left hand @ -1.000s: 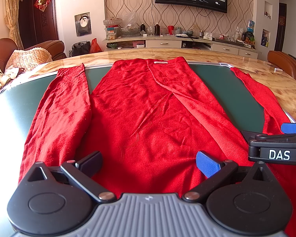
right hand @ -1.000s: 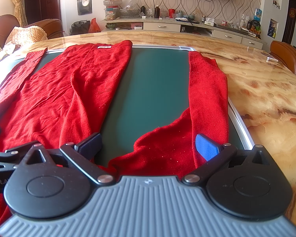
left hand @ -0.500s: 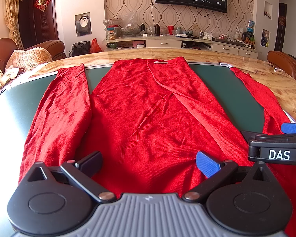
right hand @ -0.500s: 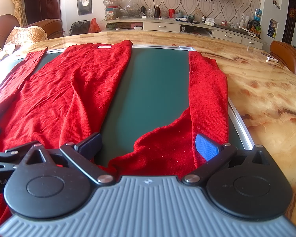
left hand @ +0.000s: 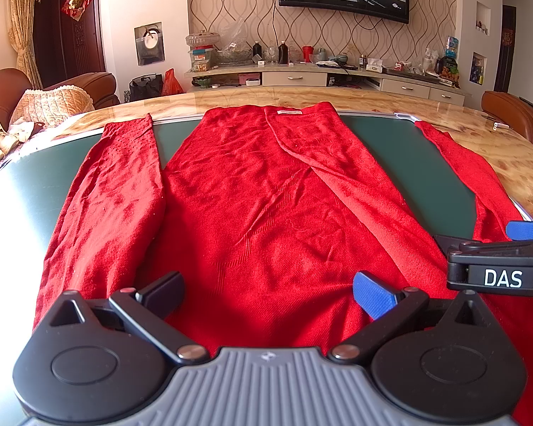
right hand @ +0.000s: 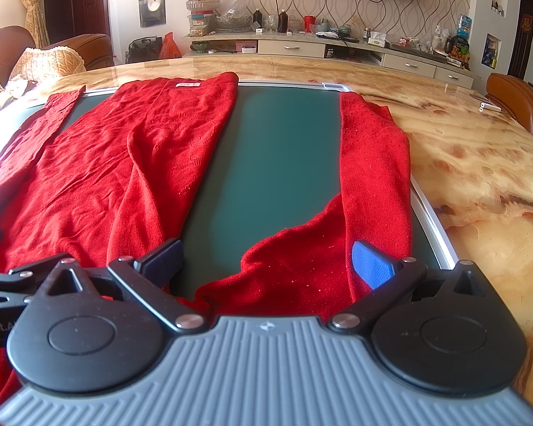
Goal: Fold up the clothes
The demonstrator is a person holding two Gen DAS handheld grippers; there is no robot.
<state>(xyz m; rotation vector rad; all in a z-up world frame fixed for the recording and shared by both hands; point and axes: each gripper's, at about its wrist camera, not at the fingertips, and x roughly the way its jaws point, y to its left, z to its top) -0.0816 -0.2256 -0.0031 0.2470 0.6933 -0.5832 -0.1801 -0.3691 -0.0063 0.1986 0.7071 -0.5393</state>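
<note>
A red knit sweater [left hand: 266, 206] lies flat on a dark green mat [left hand: 419, 163], collar end toward me, hem with a white label at the far side. Its left sleeve [left hand: 113, 195] and right sleeve [right hand: 373, 177] lie spread out beside the body [right hand: 124, 177]. My left gripper [left hand: 266, 291] is open and empty, low over the near part of the body. My right gripper [right hand: 266, 266] is open and empty, low over the near end of the right sleeve. The right gripper also shows in the left wrist view [left hand: 501, 259], close to the right.
The mat [right hand: 284, 159] lies on a glossy marble-patterned table [right hand: 479, 163]. A white pen [right hand: 490, 107] lies at the far right. Brown leather chairs [left hand: 515, 113] stand around the table. A cluttered sideboard [left hand: 319, 71] stands at the wall behind.
</note>
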